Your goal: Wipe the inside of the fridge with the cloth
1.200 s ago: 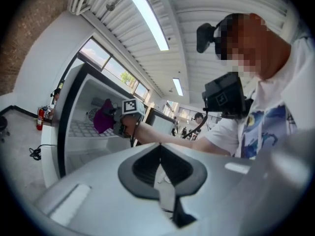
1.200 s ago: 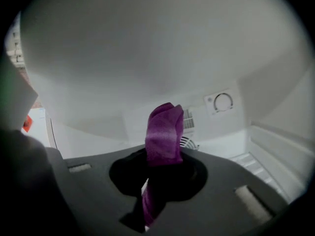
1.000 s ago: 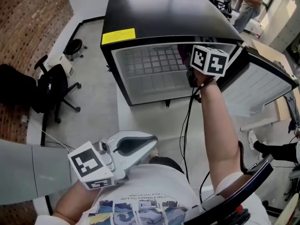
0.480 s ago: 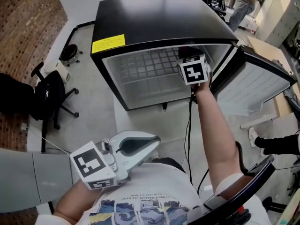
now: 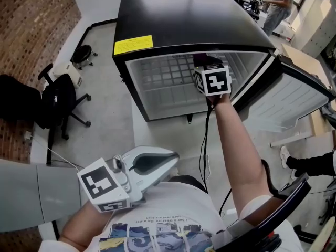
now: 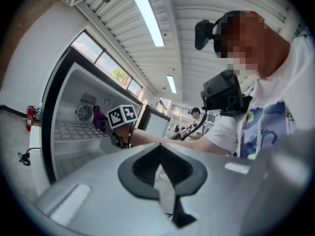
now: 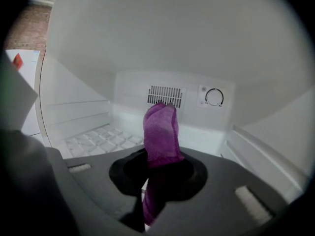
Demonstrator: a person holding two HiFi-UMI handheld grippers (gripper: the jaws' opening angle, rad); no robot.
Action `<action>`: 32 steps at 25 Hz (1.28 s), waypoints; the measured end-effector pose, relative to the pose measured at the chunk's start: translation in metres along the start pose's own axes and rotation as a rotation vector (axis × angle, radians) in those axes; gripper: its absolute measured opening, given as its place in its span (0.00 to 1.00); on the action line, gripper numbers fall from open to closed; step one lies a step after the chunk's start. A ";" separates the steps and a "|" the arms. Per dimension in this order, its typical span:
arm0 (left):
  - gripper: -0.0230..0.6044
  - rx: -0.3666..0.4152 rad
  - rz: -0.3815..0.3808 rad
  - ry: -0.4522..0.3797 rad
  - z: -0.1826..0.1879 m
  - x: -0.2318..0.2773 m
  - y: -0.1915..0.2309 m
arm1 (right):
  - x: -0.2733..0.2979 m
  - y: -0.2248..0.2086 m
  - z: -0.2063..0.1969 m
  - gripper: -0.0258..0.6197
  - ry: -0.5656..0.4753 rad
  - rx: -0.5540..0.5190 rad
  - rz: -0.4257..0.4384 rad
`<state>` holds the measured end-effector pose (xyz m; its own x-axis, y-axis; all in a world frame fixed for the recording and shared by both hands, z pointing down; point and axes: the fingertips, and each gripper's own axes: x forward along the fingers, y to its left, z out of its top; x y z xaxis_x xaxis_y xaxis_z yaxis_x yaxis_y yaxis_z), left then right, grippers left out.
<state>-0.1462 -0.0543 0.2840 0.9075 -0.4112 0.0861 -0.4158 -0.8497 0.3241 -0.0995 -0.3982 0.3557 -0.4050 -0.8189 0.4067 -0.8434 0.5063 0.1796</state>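
Clearly the wiping is under way, though nothing shows how much of it is finished. The small black fridge with a yellow sticker [image 5: 189, 20] stands with its white-lined door [image 5: 294, 98] swung open to the right. The right claw [image 5: 203, 63] is reached inside the white cavity, above the white wire shelf [image 5: 163, 75].

In the right gripper view, the right claw [image 7: 156, 181] is clamped on the purple microfibre cloth [image 7: 160, 132]. The cloth stands up from between the jaws as a folded tongue. It points at the back wall, just below the slotted vent grille [image 7: 166, 95] and left of the round thermostat dial [image 7: 214, 97]. I cannot tell whether its tip touches the wall or hangs just short of it.

The left claw [image 5: 152, 164] is held back against the person's white printed shirt, well apart from the fridge. Its jaws are together on nothing.

No streaks, damp patches or dirt show on the liner, so which faces are already wiped cannot be read. Judging by the cloth's place, the back wall is the surface in hand. The side walls, shelf, floor of the cavity and door liner may all be left.
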 end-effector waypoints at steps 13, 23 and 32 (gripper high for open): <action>0.05 -0.005 0.078 -0.018 -0.006 -0.028 -0.007 | 0.005 0.067 0.017 0.12 -0.023 0.087 0.137; 0.05 -0.018 0.155 -0.039 -0.010 -0.053 -0.011 | 0.016 0.133 0.039 0.12 -0.057 0.161 0.274; 0.05 -0.031 0.213 -0.049 -0.015 -0.072 -0.012 | 0.015 0.172 0.055 0.12 -0.088 0.283 0.382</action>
<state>-0.2057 -0.0100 0.2884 0.7952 -0.5963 0.1097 -0.5947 -0.7320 0.3324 -0.2696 -0.3383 0.3435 -0.7225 -0.6143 0.3171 -0.6864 0.6921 -0.2234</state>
